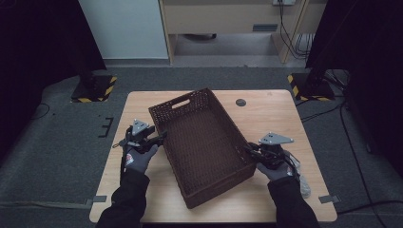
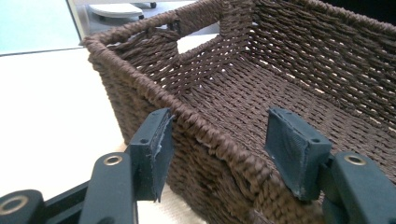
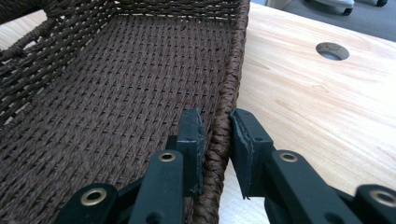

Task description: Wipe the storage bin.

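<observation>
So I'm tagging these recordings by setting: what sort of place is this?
Probably a lab or recording workspace: a wooden table on grey carpet, hazard-striped stand bases on both sides, loose cables, and a woven basket.

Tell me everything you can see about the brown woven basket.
The dark brown woven rectangular basket sits empty and upright on the light wooden table, turned at an angle. Its far end wall has a handle slot. The right gripper is closed on one long rim; the left gripper straddles the opposite rim, jaws apart.
</observation>
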Motion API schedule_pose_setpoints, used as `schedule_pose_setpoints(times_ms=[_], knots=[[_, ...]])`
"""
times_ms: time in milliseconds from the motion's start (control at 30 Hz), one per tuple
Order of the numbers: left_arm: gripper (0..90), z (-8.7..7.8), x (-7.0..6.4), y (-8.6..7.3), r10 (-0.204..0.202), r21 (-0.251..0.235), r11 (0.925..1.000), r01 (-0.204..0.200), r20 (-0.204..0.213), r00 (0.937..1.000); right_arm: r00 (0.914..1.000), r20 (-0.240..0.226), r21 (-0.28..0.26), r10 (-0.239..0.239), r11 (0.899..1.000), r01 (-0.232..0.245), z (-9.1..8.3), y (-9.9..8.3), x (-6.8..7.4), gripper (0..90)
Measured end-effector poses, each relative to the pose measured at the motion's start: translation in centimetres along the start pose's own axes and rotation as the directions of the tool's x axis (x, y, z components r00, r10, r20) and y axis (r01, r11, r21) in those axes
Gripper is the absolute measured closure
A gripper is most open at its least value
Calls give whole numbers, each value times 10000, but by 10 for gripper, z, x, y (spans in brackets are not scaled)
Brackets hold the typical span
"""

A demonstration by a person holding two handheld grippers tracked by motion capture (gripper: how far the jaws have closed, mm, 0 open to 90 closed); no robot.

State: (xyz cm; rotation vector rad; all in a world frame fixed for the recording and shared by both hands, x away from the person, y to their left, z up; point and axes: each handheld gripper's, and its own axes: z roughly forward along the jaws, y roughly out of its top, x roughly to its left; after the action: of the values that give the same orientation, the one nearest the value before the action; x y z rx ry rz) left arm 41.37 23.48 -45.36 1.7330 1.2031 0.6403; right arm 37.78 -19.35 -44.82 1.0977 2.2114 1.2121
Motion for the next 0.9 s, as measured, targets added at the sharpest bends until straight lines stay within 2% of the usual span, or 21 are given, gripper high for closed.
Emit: schedule_pose_setpoints(times_ms=[133, 233, 300, 367, 433, 500, 600, 700, 900], knots=[[434, -9, -6, -4, -242, 139, 9996, 237, 407, 9989, 9998, -157, -110, 150, 9998, -151, -4, -5, 7, 726], [414, -14, -10, -6, -150, 345, 9993, 133, 491, 9987, 9997, -204, -128, 144, 9998, -146, -6, -6, 16, 710], [417, -16, -13, -9, -167, 214, 9997, 153, 646, 9978, 9995, -274, -119, 139, 9998, -142, -7, -7, 22, 697], [409, -18, -14, -10, -26, 164, 9999, 17, 573, 9984, 9993, -377, -18, 86, 10000, -87, -8, -6, 26, 684], [387, -16, -15, -12, -138, 154, 9998, 131, 526, 9985, 9987, -488, -1, 135, 9999, -135, -9, -5, 24, 671], [372, -14, -17, -15, -32, 215, 9998, 23, 386, 9993, 9982, -553, -353, 217, 9991, -236, -10, -1, 22, 634], [360, -7, -19, -18, 204, 454, 9987, -221, 377, 9991, 9989, -451, -845, 140, 9963, -178, -12, 5, 16, 590], [356, -3, -18, -17, 162, 418, 9990, -177, 366, 9992, 9997, -176, -1121, 149, 9936, -167, -8, 10, 11, 563], [409, 6, -15, -12, 275, 369, 9989, -289, 376, 9989, 10000, -76, -936, 26, 9956, -33, 9, 15, 9, 551]])
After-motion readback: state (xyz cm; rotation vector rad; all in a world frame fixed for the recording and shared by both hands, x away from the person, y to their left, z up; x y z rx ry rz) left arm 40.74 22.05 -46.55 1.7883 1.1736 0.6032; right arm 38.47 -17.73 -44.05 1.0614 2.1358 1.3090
